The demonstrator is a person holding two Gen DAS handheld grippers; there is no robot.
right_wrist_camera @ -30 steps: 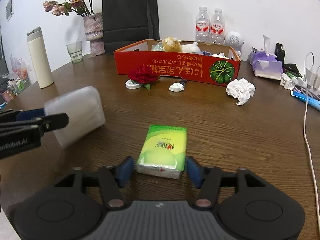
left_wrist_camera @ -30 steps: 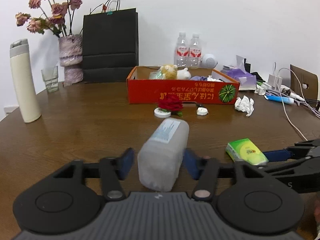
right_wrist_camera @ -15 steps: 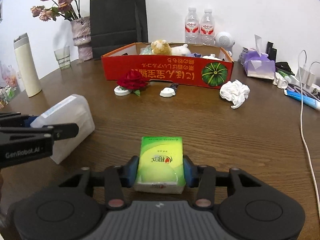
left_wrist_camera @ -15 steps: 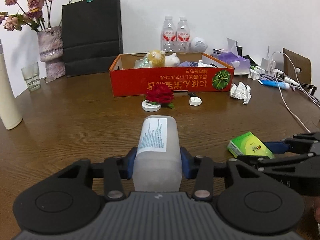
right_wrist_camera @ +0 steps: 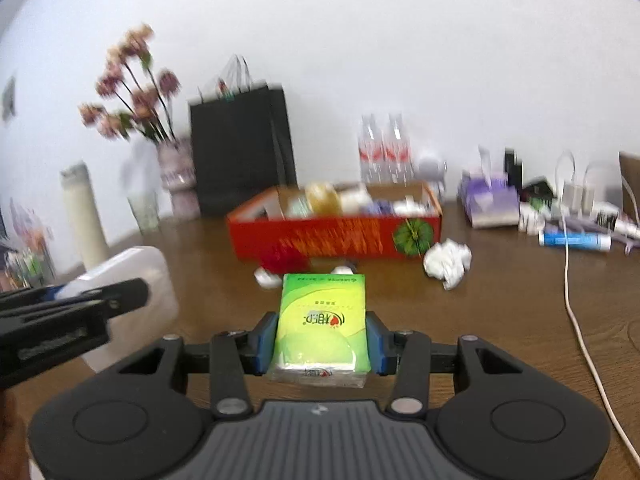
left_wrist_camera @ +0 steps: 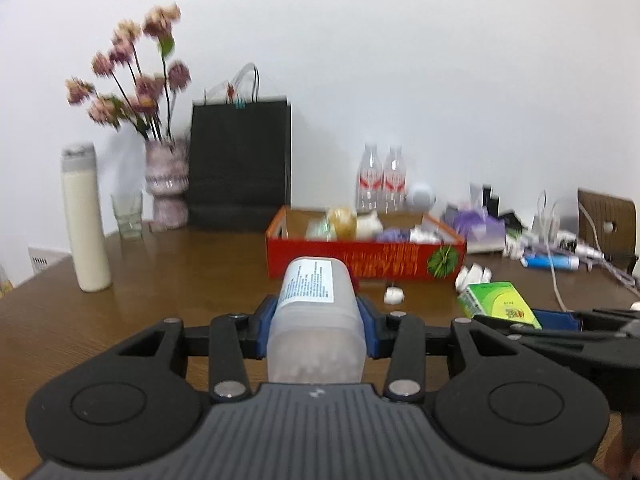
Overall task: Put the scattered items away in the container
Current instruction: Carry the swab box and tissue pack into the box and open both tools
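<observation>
My left gripper (left_wrist_camera: 316, 328) is shut on a translucent white plastic bottle (left_wrist_camera: 316, 320) with a printed label, held above the wooden table. My right gripper (right_wrist_camera: 322, 340) is shut on a green tissue pack (right_wrist_camera: 322, 320), also lifted. Each gripper shows in the other view: the tissue pack (left_wrist_camera: 498, 300) at right, the bottle (right_wrist_camera: 132, 280) at left. The red cardboard box (left_wrist_camera: 366, 258) stands ahead with a plush toy and several items inside. A red rose (right_wrist_camera: 286, 258), small white pieces (right_wrist_camera: 266, 276) and a crumpled tissue (right_wrist_camera: 448, 262) lie in front of the box (right_wrist_camera: 336, 236).
A cream thermos (left_wrist_camera: 84, 220), a glass (left_wrist_camera: 128, 214), a flower vase (left_wrist_camera: 166, 184) and a black paper bag (left_wrist_camera: 240, 164) stand at back left. Two water bottles (left_wrist_camera: 382, 178) stand behind the box. Cables, tubes and a purple tissue box (right_wrist_camera: 490, 204) crowd the right.
Both grippers closed on their items, the bottle and the tissue pack, and lifted them off the table. Both views now tilt up and are blurred by motion.
</observation>
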